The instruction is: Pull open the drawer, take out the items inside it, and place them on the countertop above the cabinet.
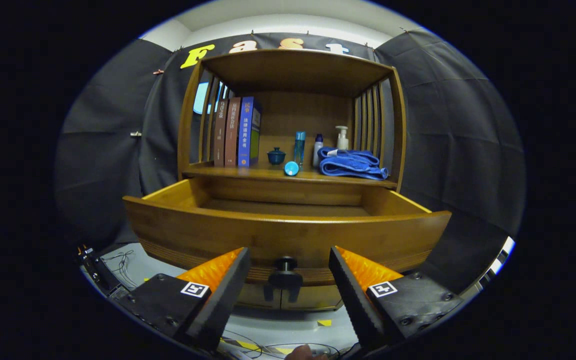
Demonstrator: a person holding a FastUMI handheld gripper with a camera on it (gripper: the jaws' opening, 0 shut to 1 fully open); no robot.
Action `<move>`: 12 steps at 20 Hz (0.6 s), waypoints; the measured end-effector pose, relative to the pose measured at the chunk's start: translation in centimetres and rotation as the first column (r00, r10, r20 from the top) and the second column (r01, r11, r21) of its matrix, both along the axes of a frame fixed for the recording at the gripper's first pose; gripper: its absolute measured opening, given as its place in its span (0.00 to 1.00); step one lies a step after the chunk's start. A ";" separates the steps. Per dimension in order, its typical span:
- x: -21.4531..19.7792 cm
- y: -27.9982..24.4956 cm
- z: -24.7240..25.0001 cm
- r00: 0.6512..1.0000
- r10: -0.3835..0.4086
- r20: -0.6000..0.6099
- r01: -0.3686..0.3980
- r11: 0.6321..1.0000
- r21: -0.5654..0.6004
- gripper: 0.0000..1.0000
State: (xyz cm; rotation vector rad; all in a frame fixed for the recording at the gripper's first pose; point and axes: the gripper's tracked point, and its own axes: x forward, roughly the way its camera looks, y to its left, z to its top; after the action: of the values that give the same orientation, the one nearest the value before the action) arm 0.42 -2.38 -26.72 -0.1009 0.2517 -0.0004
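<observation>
Your orange tongs [288,260] are apart with the small black knob [286,264] between them, and the brown wooden drawer [288,235] just ahead is pulled open, so lift up slowly and peek inside for things.

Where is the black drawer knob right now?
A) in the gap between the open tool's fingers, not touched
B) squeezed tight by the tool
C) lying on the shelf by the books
A: the tool is open, and the knob on the pulled-out drawer sits in the gap, clear of both fingers.
</observation>
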 end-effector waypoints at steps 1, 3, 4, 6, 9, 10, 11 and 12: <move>0.3 0.1 -0.5 1.000 -0.003 -0.001 0.003 1.000 0.004 1.00; 1.2 0.3 -1.4 1.000 -0.004 -0.012 0.004 1.000 0.002 1.00; 1.5 0.3 -1.6 1.000 -0.005 -0.013 0.005 1.000 -0.001 1.00; 1.9 0.6 -2.2 0.999 -0.002 -0.033 0.002 1.000 0.006 1.00; 2.1 0.9 -2.1 1.000 -0.003 -0.009 0.003 1.000 0.007 1.00; 2.2 1.0 -2.0 1.000 -0.005 -0.009 0.006 1.000 0.015 1.00; 2.3 1.1 -2.0 1.000 -0.007 -0.009 0.007 1.000 0.023 0.99; 2.7 1.2 -2.0 1.000 -0.008 -0.007 0.008 1.000 0.023 0.99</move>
State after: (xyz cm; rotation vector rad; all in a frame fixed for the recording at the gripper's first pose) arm 3.15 -1.23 -28.68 -0.0768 0.2591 -0.0049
